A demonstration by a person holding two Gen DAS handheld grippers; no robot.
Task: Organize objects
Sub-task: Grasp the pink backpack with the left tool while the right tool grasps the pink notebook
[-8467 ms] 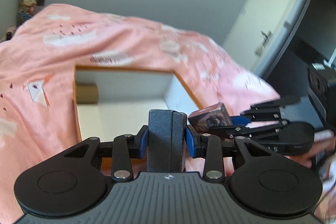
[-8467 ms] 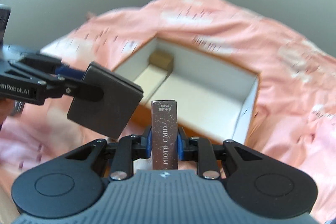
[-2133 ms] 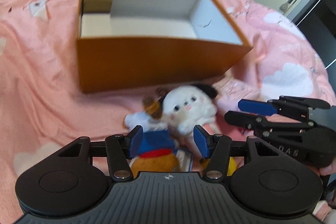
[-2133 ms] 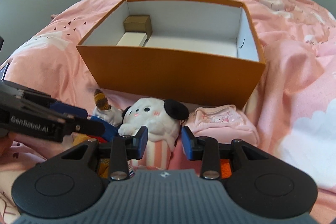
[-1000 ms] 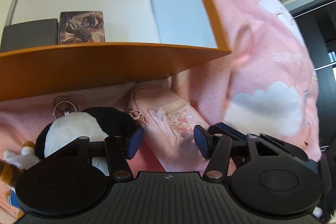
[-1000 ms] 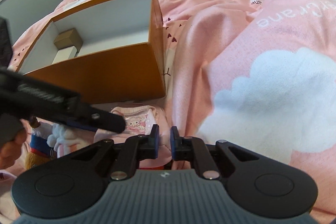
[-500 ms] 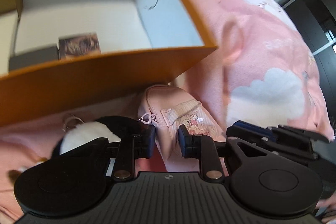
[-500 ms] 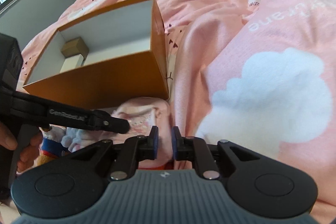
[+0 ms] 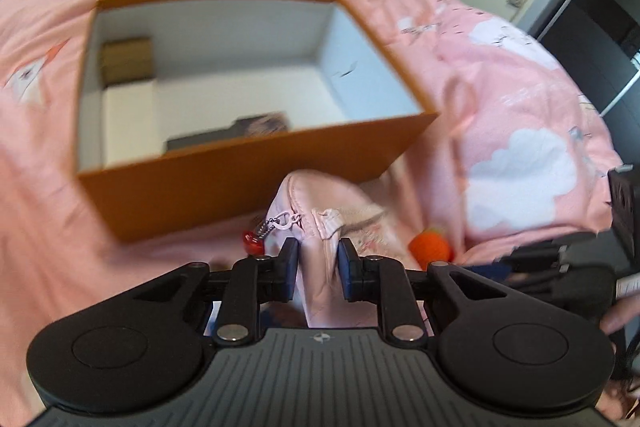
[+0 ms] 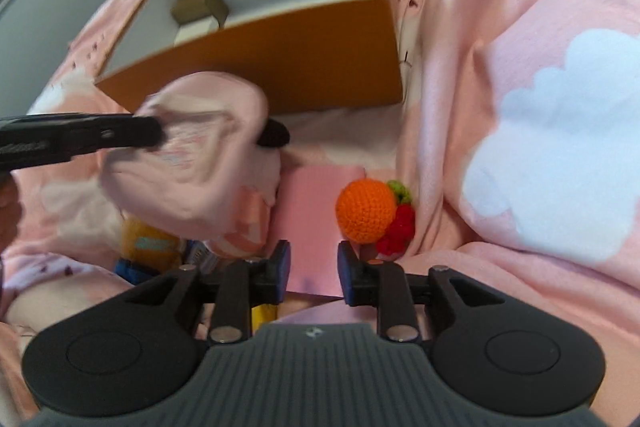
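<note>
Room: pink bed cover (image 9: 520,99) with white clouds fills both views, with a grey wall behind and a door at 1 o'clock in the left view
Box: orange box (image 9: 256,183) sits open on the bed so things can go in from the top
Inside the box: a brown little box (image 9: 126,61) at the far left corner, a white one just in front of it, and a dark flat thing next to a picture card (image 9: 264,123) by the near wall
Pouch: pink pouch (image 9: 324,227) with a zip and a red charm is off the bed, just in front of the box's near wall
Left gripper: left gripper (image 9: 318,269) is clenched on the pouch, pinching one soft edge so the rest hangs down
Why held so: I think the pouch goes up and over the wall, into the box at 12 o'clock
Right gripper: right gripper (image 10: 312,275) is opening, with nothing between the jaws, only pink cover below
Orange toy: knitted orange toy (image 10: 366,209) with a green and red bit lies on the bed at 1 o'clock from the right gripper, quite near
Why there: it is not yet packed, and looks like the next thing to pick
Other toys: a yellow and blue toy (image 10: 150,247) peeks out under the pouch at 10 o'clock, partly hidden
</note>
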